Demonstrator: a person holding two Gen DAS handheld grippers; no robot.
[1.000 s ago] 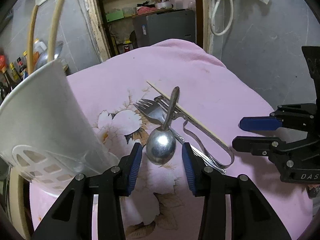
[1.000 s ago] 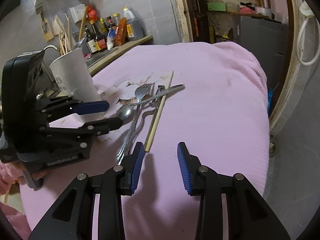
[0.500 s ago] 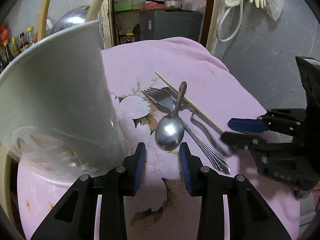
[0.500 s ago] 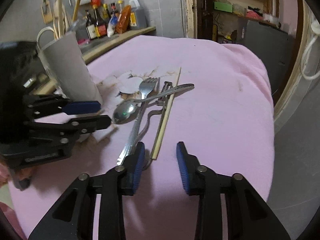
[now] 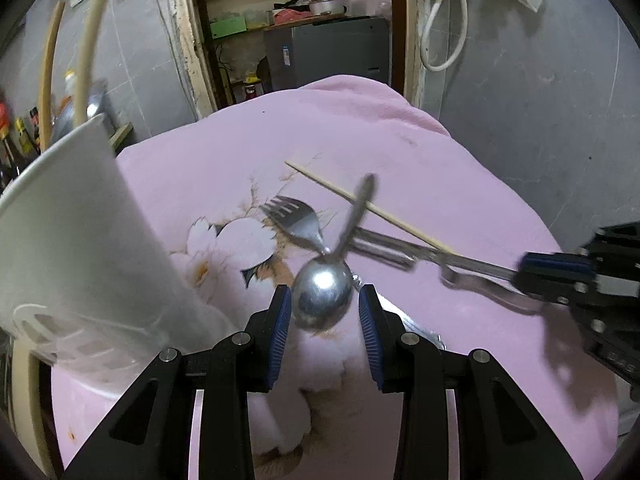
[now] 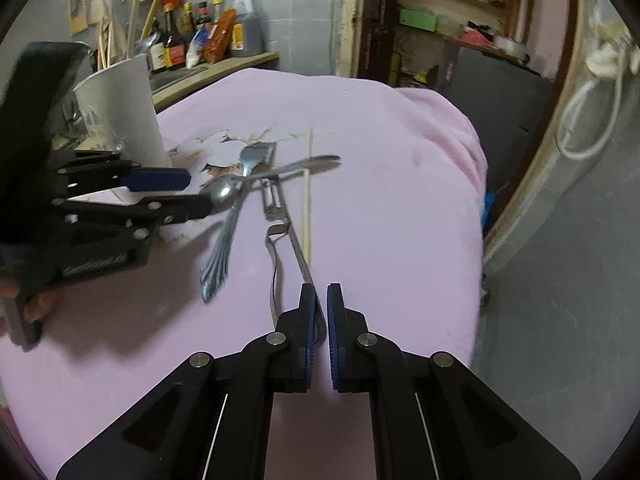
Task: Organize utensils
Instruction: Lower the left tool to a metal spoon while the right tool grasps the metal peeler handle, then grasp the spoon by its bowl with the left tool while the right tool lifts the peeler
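A steel spoon (image 5: 322,290) lies on the pink cloth with its bowl between the fingers of my left gripper (image 5: 323,316), which is open around it; the spoon also shows in the right wrist view (image 6: 224,193). A fork (image 5: 294,220), a metal peeler (image 6: 276,204) and a wooden chopstick (image 6: 307,196) lie beside it. My right gripper (image 6: 318,312) is shut on the peeler's handle end. A white utensil holder (image 5: 68,240) stands at the left.
The pink flowered cloth (image 5: 360,128) covers a rounded table that drops off at the far and right edges. Sauce bottles (image 6: 200,40) stand on a counter behind the holder (image 6: 120,108). A grey wall and a doorway lie beyond.
My right gripper has moved forward to the peeler and closed on its handle. My left gripper has come closer around the spoon's bowl. The spoon's handle looks blurred.
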